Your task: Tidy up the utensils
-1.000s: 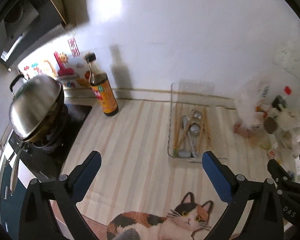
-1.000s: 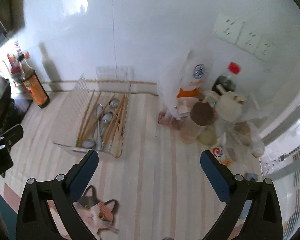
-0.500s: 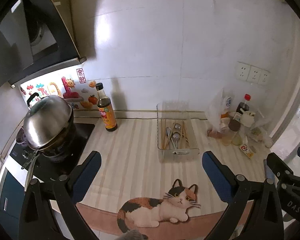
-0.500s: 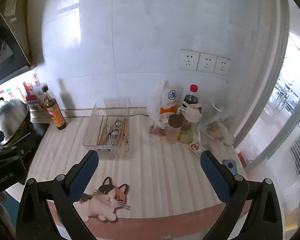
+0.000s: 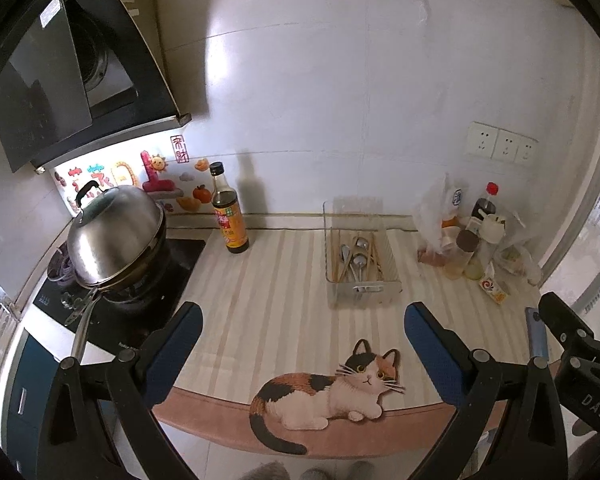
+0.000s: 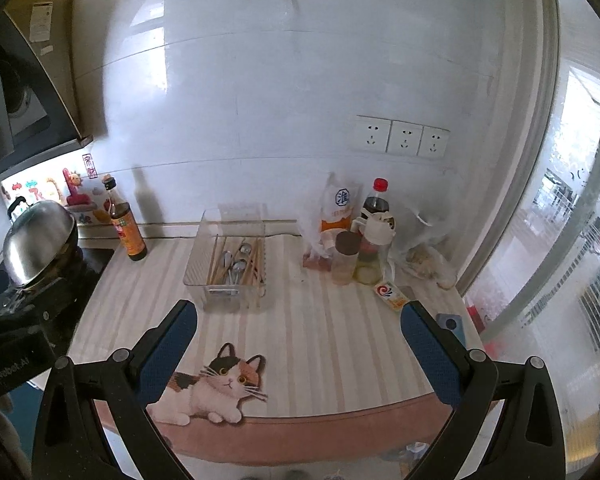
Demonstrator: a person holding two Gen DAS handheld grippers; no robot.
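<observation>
Left gripper point(image 5: 302, 334): jaws spread wide, nothing between them, touching nothing; it hangs above the near edge of the tabletop point(image 5: 276, 280), low in the left wrist frame.

Right gripper point(image 6: 298, 334): jaws likewise wide apart, empty, clear of all things; it hangs low in the right wrist frame, over the near edge.

Utensil tray point(image 6: 230, 276): clear plastic, upright, at the middle of the frame toward the back wall. It holds metal spoons point(image 6: 236, 266) and wooden chopsticks point(image 6: 216, 260) lying lengthwise, mixed together.

Open room: a broad bare strip of striped mat lies between both grippers and the tray. The printed cat point(image 6: 216, 388) marks the mat's curved near edge, bottom centre.

Left of the tray: a brown sauce bottle point(image 6: 126, 226) stands well apart from it by the wall. Farther left, a steel-lidded wok point(image 5: 114, 236) sits on a black stove point(image 5: 140, 304), its handle pointing toward the near edge.

Right of the tray: a cluster of bottles and bags point(image 6: 360, 240), with a small orange and white packet point(image 6: 392, 294) just in front and a blue phone point(image 6: 452, 326) near the right edge.
</observation>
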